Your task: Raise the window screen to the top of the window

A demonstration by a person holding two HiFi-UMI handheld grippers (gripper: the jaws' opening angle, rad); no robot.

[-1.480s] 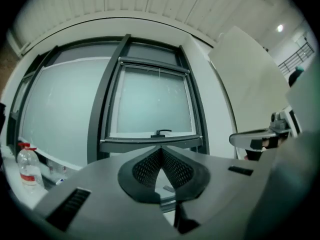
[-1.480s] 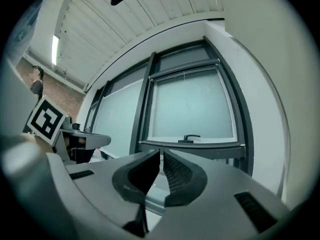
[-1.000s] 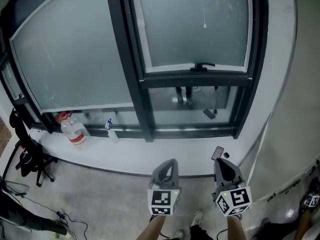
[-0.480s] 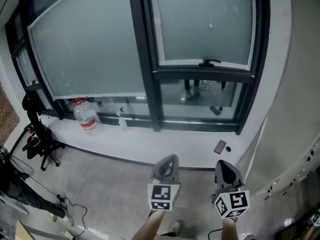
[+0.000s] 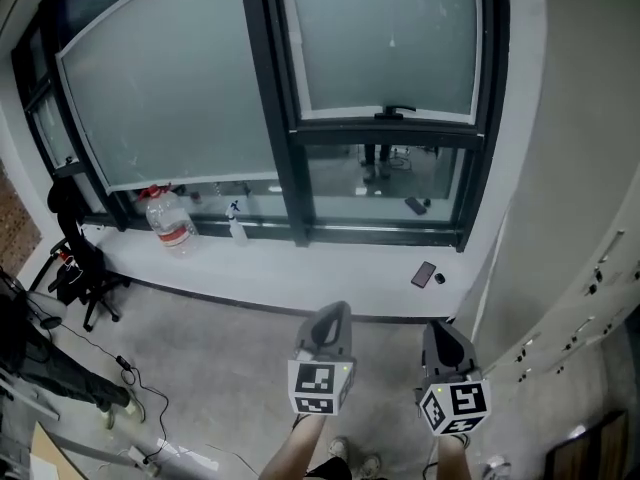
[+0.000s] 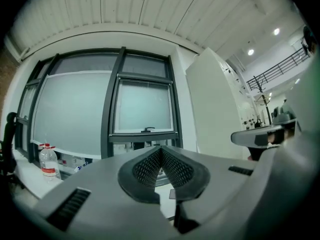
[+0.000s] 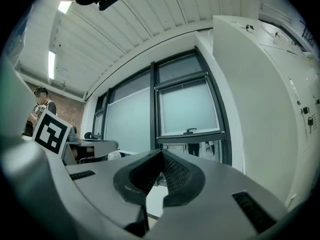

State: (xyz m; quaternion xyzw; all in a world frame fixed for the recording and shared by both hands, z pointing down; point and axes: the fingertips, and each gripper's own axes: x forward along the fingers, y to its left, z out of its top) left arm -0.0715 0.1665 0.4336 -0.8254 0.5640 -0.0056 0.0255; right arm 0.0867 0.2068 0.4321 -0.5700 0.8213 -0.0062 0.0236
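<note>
The window screen is a pale frosted sheet in the right-hand pane of a dark-framed window. Its bottom bar with a small black handle sits about two thirds down the pane, with clear glass below. The screen and handle show far off ahead of my left gripper, and the screen likewise ahead of my right gripper. In the head view my left gripper and right gripper are side by side over the floor, well short of the sill. Both are shut and empty.
On the white sill stand a large water bottle and a spray bottle; a phone lies at its right. A black chair and cables are at the left. A white wall stands close on the right.
Both grippers and the head camera have drawn back from the window, so more grey floor lies between them and the sill. The jaws stayed shut.
</note>
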